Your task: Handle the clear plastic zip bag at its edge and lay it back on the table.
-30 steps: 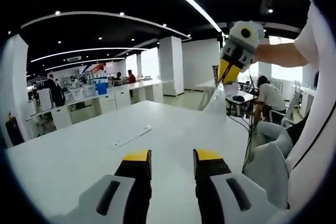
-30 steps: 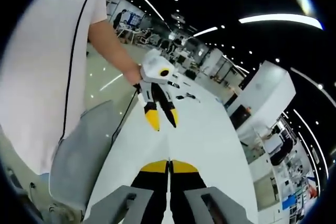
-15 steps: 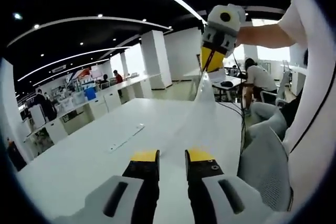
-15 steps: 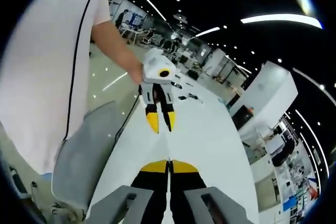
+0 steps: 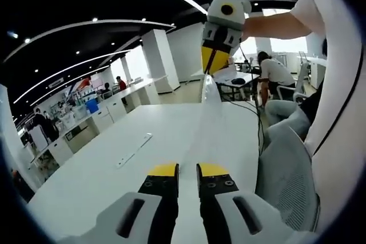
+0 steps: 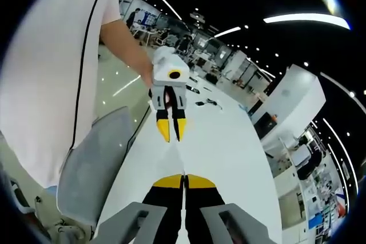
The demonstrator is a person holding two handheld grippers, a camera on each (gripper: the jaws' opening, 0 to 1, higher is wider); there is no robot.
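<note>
In the left gripper view, your left gripper [image 5: 187,170] points forward over the white desk [image 5: 103,164]. Its two yellow-tipped jaws stand close together with only a narrow gap between them, and the lower end of the clear plastic zip bag [image 5: 207,119] runs down into this gap. I cannot tell if the jaws really pinch the bag or only stand at both sides of it. The bag is stretched upward from there to your right gripper [image 5: 215,55], which you hold high above the desk. The jaws of the right gripper are pressed together on the top edge of the bag. A grey chair [image 5: 286,170] stands just beside the desk on the right side, and a flat white strip [image 5: 132,150] lies on the desk further away.

In the right gripper view, your right gripper [image 6: 184,179] has its jaws fully together, with the bag edge between them. The bag [image 6: 176,155] is hard to see here, because it is transparent against the white desk [image 6: 229,152]. Your left gripper [image 6: 170,131] is ahead, and its jaws are nearly together at the far end of the bag. The grey chair [image 6: 94,170] is on the left side.
</note>
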